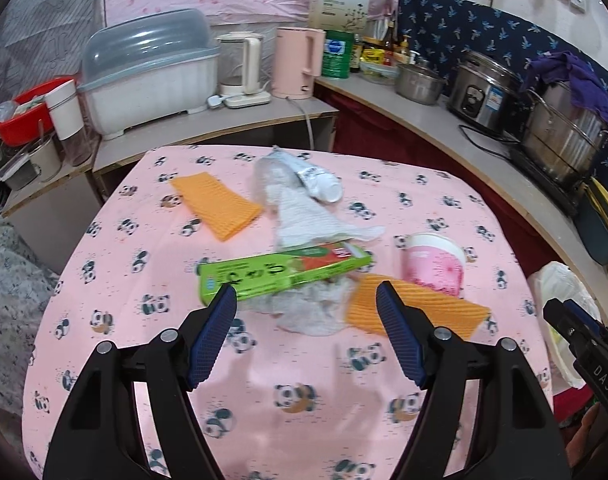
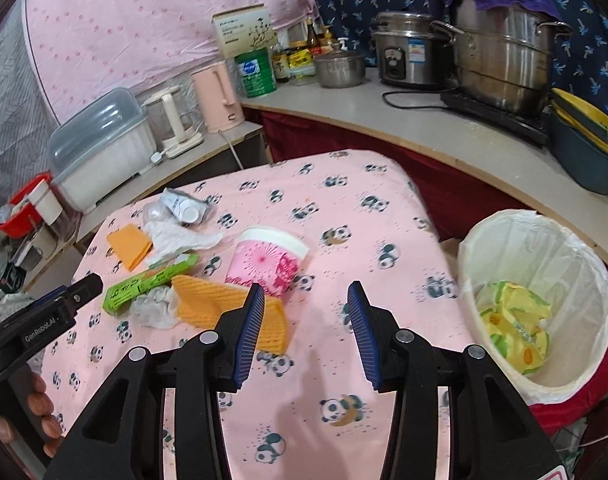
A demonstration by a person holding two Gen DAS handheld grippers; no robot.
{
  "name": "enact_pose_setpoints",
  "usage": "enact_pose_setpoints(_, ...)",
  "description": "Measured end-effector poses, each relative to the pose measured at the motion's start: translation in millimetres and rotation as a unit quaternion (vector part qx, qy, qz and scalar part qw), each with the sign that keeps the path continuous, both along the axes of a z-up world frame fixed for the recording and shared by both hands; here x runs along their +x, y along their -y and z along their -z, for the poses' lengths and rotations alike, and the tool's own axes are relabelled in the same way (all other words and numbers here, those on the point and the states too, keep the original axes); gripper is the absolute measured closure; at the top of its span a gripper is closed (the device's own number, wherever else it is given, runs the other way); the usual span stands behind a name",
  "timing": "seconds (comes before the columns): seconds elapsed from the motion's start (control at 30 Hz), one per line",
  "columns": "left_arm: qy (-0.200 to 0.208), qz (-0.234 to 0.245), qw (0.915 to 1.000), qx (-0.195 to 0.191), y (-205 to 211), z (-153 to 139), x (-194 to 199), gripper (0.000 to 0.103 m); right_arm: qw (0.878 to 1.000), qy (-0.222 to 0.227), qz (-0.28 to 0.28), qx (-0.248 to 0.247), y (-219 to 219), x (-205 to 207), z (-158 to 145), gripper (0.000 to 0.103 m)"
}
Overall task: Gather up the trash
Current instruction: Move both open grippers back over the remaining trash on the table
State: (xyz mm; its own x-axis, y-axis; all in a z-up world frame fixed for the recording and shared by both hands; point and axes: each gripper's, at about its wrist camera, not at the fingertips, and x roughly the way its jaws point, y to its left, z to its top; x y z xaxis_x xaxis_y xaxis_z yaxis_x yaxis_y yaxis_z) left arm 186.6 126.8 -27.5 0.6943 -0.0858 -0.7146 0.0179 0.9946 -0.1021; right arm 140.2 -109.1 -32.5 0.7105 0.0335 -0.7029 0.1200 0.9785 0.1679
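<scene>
Trash is lying mid-surface (image 2: 344,208) on panda-print cloth: an orange cloth (image 1: 216,204) sitting leftmost, then crumpled white tissue (image 1: 304,216) and a green box (image 1: 284,272), a pink paper cup (image 1: 434,264) tipping rightward. The left claw (image 1: 306,300) is hovering spread, empty; the right claw (image 2: 304,304) is spread too. A lined bin (image 2: 536,300) is standing beside the surface, holding yellow wrappers.

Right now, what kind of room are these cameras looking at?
Most likely a small home kitchen: a steel rice cooker and stacked steel steamer pot on the counter, a pink electric kettle, and a panda-print pink tablecloth strewn with trash.
</scene>
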Motion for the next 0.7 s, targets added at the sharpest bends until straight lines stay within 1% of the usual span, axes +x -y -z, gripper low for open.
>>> enact_pose_setpoints(0.1, -0.004, -0.011, 0.9999, 0.009, -16, 7, 2, 0.031, 1.0, -0.01, -0.008, -0.001, -9, 5, 9, 0.06)
enact_pose_setpoints(0.3, -0.021, -0.03, 0.9993, 0.005, -45, 22, 10, 0.031, 0.999, -0.029, -0.016, 0.003, -19, 18, 25, 0.06)
enact_pose_setpoints(0.4, -0.025, -0.034, 0.9991, 0.007, -51, 27, 13, 0.03, 0.999, -0.036, -0.017, 0.003, -22, 26, 31, 0.06)
enact_pose_setpoints(0.47, -0.025, -0.036, 0.999, 0.007, -53, 28, 16, 0.027, 0.999, -0.036, -0.018, 0.004, -24, 30, 32, 0.06)
enact_pose_setpoints(0.57, -0.027, -0.035, 0.999, 0.003, -55, 30, 22, 0.027, 0.999, -0.033, -0.026, 0.003, -31, 39, 29, 0.06)
enact_pose_setpoints(0.7, -0.028, -0.037, 0.9989, 0.0, -56, 31, 32, 0.027, 0.998, -0.031, -0.047, 0.015, -43, 59, 24, 0.06)
